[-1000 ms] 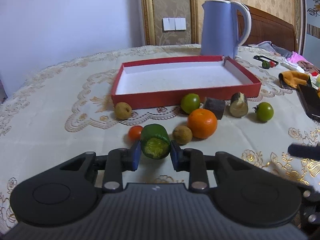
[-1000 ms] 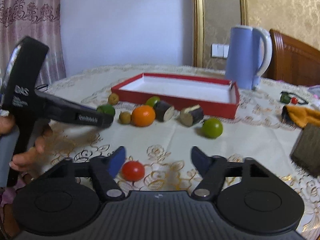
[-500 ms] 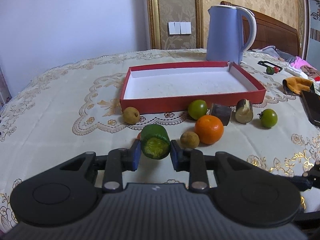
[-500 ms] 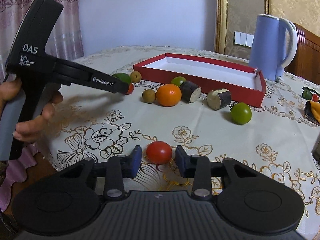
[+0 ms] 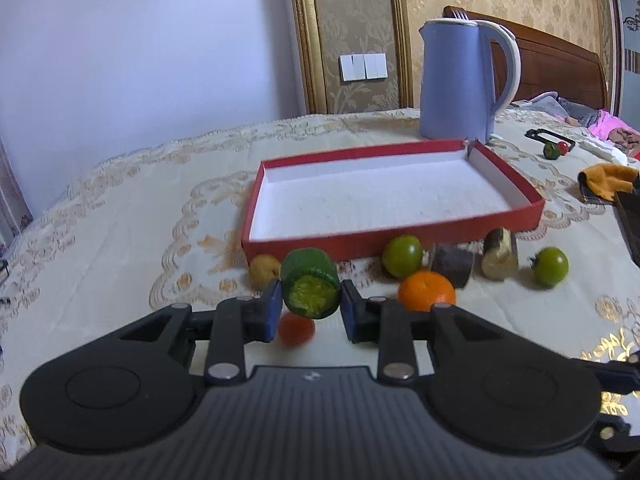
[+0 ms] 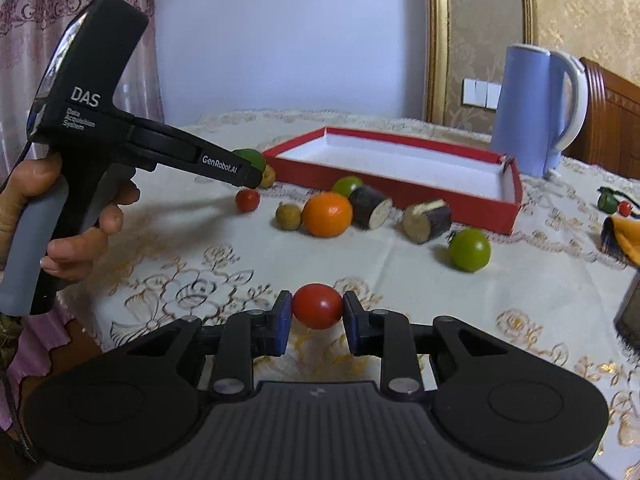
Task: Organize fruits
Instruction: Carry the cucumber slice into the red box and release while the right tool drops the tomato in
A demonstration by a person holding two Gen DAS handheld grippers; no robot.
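- The right gripper (image 6: 317,312) clamps a glossy red tomato (image 6: 317,305) between its blue pads.
- The left gripper (image 5: 309,307) grips a green cucumber chunk (image 5: 309,294), its cut yellow-green face toward the camera, lifted.
- Beyond it lies the red tray (image 5: 400,239), with an orange (image 5: 426,291) just right.

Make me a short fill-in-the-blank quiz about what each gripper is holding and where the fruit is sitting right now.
1. The left gripper is shut on a ____ cut piece.
2. The right gripper is shut on a ____ tomato.
3. The red tray holds ____ fruit.
4. The kettle behind the tray is ____ in colour.

Missing words: green; red; no; blue
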